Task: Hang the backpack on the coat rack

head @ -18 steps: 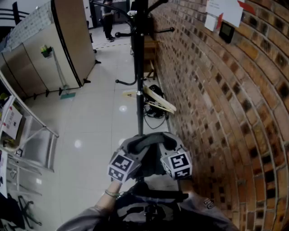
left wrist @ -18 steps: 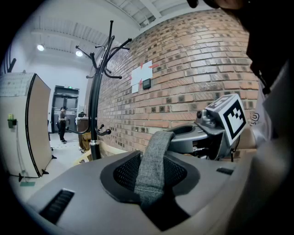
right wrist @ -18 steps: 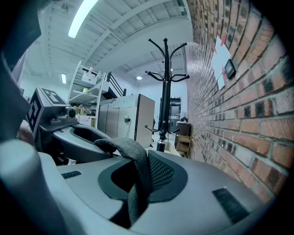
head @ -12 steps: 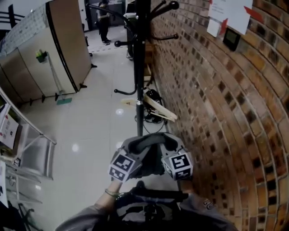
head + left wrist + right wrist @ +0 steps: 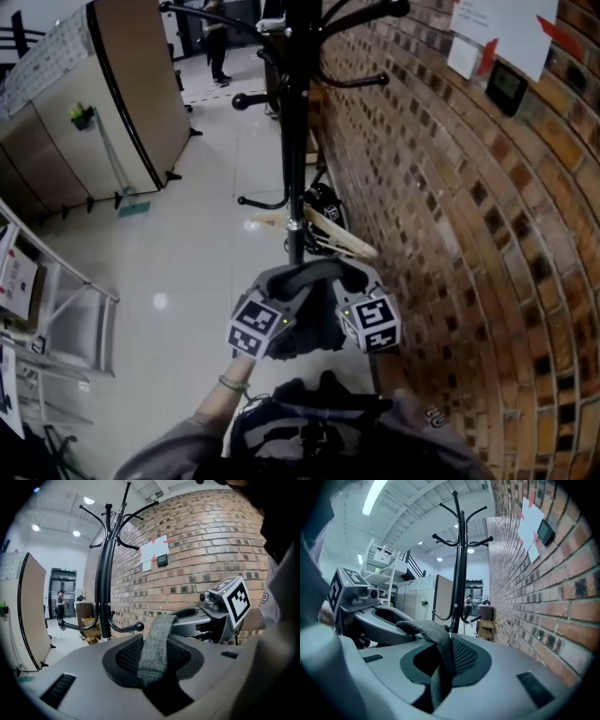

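Observation:
The black coat rack stands straight ahead against the brick wall, its hooks spreading above and a knobbed arm at mid height. A dark backpack hangs low in front of the person. Its grey woven strap arches up between the two grippers. My left gripper is shut on the strap's left end. My right gripper is shut on its right end. Each gripper's marker cube shows in the other's view: the right one, the left one. Both grippers are below the hooks and short of the pole.
A brick wall runs close on the right, with papers and a small dark device on it. Wooden pieces and black cables lie at the rack's foot. A brown partition and a metal frame stand on the left. A person is far back.
The coat rack has come nearer and larger in the head view, with more of its upper hooks showing. Both grippers have kept their hold on the strap.

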Available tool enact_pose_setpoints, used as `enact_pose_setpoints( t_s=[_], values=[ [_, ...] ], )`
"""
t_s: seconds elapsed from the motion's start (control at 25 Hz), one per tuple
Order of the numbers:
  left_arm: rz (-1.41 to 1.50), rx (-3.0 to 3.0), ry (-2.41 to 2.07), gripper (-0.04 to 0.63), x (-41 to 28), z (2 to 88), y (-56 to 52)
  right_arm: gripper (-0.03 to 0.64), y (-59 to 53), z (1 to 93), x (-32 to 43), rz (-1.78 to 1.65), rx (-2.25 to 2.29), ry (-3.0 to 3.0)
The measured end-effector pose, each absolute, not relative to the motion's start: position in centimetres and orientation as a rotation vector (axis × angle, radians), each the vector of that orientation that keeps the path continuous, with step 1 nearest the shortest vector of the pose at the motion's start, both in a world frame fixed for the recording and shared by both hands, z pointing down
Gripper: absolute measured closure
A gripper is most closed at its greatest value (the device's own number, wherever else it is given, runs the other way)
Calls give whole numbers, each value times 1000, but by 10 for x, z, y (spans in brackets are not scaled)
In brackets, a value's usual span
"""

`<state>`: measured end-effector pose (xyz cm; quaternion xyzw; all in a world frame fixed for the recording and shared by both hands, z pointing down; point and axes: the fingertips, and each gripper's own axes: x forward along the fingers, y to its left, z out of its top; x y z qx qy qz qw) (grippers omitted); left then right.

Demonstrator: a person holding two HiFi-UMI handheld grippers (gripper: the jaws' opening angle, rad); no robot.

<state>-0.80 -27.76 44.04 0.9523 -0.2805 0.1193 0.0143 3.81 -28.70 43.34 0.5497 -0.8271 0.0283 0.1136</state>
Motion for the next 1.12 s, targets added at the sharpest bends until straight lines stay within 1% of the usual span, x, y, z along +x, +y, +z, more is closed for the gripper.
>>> enact_pose_setpoints(
  t_s=[0.32, 0.72, 1.12],
  values=[
    [405, 2917, -947, 463, 4, 446, -309, 571, -324, 446, 51, 50, 1477, -2442],
    [395, 2825, -1073, 463, -2, 455, -337, 571, -355, 449, 39, 22, 1284, -2501],
    [473, 2775, -1139, 462, -6, 477, -367, 569, -385, 477, 31, 77, 1196, -2499]
  ],
)
